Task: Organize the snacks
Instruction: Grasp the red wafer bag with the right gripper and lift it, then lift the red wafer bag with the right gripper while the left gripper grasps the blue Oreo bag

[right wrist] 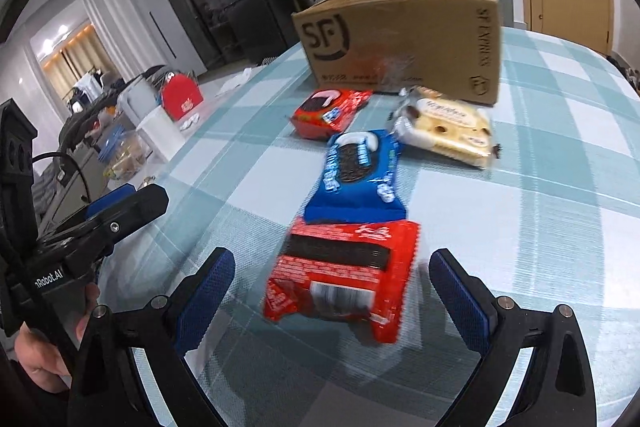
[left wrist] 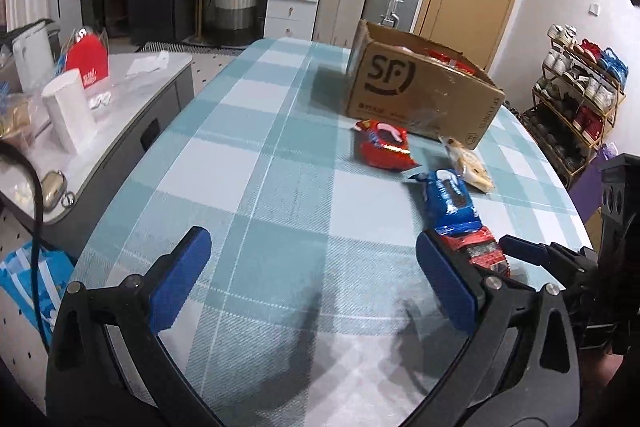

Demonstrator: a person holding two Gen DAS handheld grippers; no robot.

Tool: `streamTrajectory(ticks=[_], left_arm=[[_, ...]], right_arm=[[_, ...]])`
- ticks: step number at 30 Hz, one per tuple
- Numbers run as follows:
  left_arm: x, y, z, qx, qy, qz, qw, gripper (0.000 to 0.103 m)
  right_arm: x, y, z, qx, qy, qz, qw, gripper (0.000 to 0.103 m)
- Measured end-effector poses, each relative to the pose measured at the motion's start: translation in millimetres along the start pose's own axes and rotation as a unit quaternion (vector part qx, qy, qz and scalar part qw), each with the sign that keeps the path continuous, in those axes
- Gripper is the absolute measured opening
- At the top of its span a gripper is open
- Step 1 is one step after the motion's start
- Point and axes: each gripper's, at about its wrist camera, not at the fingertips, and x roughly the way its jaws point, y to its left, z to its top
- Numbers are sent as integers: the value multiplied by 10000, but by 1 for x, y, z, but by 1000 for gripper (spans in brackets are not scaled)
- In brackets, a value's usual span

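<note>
We see both grippers, the left gripper (left wrist: 312, 251) and right gripper (right wrist: 332, 273), as black frames with textured blue pads (silver screws at the pivots); white "nRobot.AI" lettering marks one.

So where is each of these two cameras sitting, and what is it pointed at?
Left wrist view: rides the open left hand-held gripper, looking across the checked table toward the cardboard box; the right hand-held gripper shows at its right edge.
Right wrist view: rides the open right hand-held gripper, straddling the near red snack pack; a hand shows lower left.
Shared: box, table, blue snack pack.
</note>
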Motion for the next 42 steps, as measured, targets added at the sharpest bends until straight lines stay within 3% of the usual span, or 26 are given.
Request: streamTrajectory(ticks=[4, 12, 14, 16, 28, 33, 42], left_arm=[[3, 6, -2, -77, 26, 27, 10000, 102], [5, 12, -6, -135, 86, 14, 9999, 102], [5, 13, -7, -148, 100, 10, 9998, 102], [6, 12, -7, -146, 119, 14, 9998, 102], [12, -4, -8, 14, 282, -40, 9996, 102], [25, -29, 0, 230, 409, -190, 9987, 102], [71, -91, 23, 542, 868, -568, 9931, 102]], right_arm=[[7, 7, 0, -71, 52, -51, 9999, 98], [15, 13, -1, -291, 125, -417, 9986, 70], [15, 15, -2, -406, 145, -442, 9981, 55], [15, 16, -3, -465, 151, -416, 9979, 52], [-10, -11, -7, -98, -201, -193, 9996, 50], [-31, -41, -8, 242, -449, -246, 9984, 50], [-52, -71, -8, 228, -785, -557, 9951, 50]])
